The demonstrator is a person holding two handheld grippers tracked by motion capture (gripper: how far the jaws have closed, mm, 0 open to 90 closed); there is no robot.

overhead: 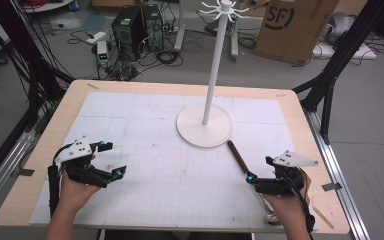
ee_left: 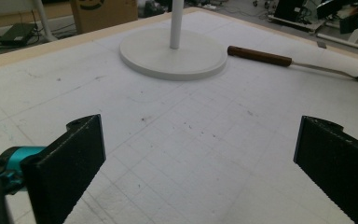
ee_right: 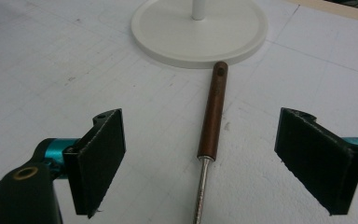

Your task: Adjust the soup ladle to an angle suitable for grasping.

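Surface (overhead: 145,200) carries the white stand (overhead: 204,131); the ladle (ee_right: 213,116) lies beside its base. My right gripper (ee_right: 200,163) is spread, straddling the wooden handle. I would lower squarely, then close mid-handle. Left gripper (ee_left: 196,158) waits, spread.

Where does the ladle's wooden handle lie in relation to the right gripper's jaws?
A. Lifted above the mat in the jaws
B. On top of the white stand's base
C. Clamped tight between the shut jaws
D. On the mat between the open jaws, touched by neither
D: in the right gripper view the handle lies flat on the mat between the wide-open jaws of the right gripper, with a gap on each side.
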